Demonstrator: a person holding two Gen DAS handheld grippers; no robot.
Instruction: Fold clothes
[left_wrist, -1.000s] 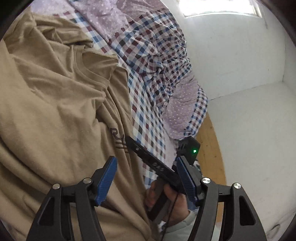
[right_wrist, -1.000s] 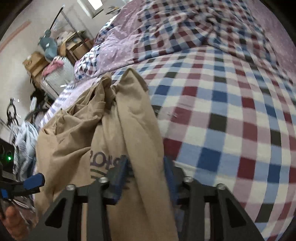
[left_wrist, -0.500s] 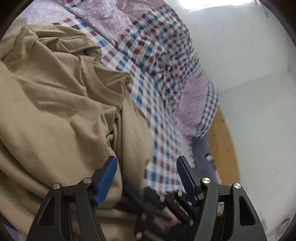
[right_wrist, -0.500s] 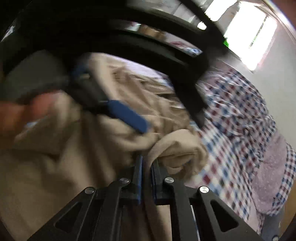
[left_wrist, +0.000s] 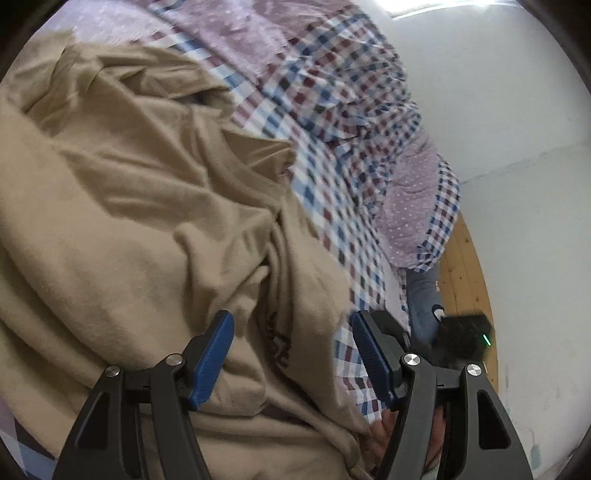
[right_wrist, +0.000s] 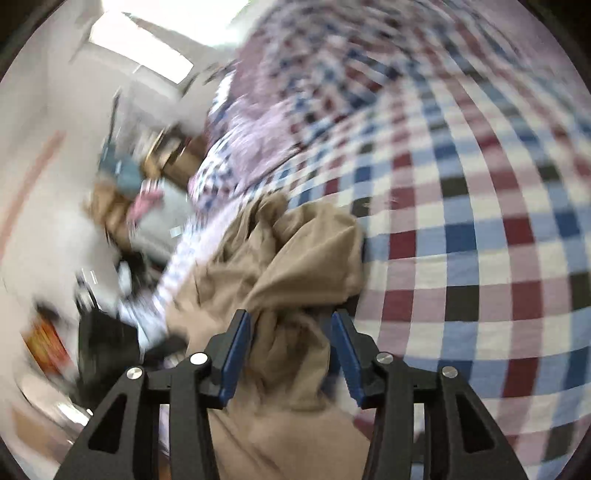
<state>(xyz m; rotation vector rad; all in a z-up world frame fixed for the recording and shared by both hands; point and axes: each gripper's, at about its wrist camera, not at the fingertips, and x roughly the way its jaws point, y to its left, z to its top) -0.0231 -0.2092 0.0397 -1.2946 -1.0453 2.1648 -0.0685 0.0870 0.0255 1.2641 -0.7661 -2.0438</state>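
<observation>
A crumpled tan T-shirt with a dark print lies on the checked bedsheet. My left gripper hovers open just above its right part, blue pads wide apart, fabric under them but not pinched. In the right wrist view a bunched tan T-shirt runs between the pads of my right gripper, whose jaws stand apart and open; the cloth brushes the left pad. The view is motion-blurred. The right gripper's black body with a green light shows low right in the left wrist view, with a hand below it.
The checked sheet spreads wide to the right of the shirt. A rumpled purple and checked duvet lies at the far end. Beside the bed are a wooden floor, a white wall and blurred boxes and clutter.
Half a second ago the right gripper was shut on a fold of the shirt; now its jaws are apart and it has swung toward the sheet. The left gripper stayed open, shifting slightly over the shirt.
</observation>
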